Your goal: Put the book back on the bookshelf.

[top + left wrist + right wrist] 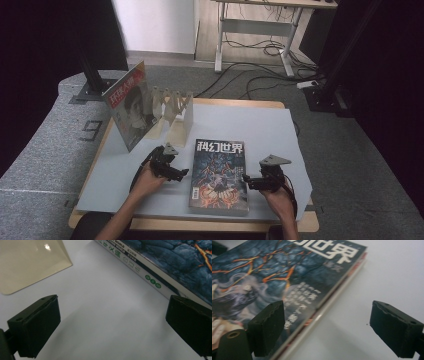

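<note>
Blue magazine [218, 175] being kept flat on white bench [260, 130], near middle. Left gripper [176, 172] being held just left of magazine, jaws spread wide, nothing gripped. Right gripper [248, 181] being held at magazine's right edge, jaws spread wide, nothing gripped. Second magazine [131, 105] being propped on rack [172, 107], far left.
</note>
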`<control>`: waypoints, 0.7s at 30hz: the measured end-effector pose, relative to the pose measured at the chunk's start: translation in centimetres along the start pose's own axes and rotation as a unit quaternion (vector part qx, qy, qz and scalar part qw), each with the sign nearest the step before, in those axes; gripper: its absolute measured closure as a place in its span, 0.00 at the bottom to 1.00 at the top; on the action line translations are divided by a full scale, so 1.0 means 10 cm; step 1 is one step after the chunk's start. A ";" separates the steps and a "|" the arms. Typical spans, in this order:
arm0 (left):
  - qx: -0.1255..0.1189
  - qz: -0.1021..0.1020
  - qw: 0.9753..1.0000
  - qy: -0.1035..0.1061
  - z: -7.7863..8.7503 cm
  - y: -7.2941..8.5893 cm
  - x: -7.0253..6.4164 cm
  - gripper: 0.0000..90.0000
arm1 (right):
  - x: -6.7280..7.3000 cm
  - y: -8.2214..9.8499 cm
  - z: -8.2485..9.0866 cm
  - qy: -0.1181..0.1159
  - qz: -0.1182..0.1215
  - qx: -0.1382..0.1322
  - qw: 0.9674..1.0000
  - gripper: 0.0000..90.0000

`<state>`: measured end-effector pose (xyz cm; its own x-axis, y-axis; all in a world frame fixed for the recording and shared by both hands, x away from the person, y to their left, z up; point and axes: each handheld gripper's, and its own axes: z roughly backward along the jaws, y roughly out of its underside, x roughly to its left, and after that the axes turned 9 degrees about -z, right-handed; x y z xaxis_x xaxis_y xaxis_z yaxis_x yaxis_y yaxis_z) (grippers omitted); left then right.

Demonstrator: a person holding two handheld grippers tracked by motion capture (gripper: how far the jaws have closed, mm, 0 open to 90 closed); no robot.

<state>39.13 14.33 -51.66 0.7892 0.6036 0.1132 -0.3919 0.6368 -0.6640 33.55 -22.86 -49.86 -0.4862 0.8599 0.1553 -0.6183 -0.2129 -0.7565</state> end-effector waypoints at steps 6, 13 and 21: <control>-0.009 0.000 1.000 0.004 -0.03 -0.06 0.00 0.00 | 0.14 0.04 -0.04 -0.020 0.011 0.014 1.000 0.13; -0.018 0.007 1.000 -0.005 -0.02 -0.07 0.02 0.00 | 0.21 0.10 -0.06 -0.046 0.015 0.014 0.999 0.12; -0.015 0.007 1.000 -0.005 -0.05 -0.06 0.00 0.00 | 0.27 0.12 -0.09 -0.060 0.019 0.021 0.998 0.12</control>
<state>39.61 13.68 -51.63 0.7793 0.6167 0.1117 -0.3881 0.6148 -0.6867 32.05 -20.37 -50.98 -0.5783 0.7897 0.2047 -0.6224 -0.2649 -0.7365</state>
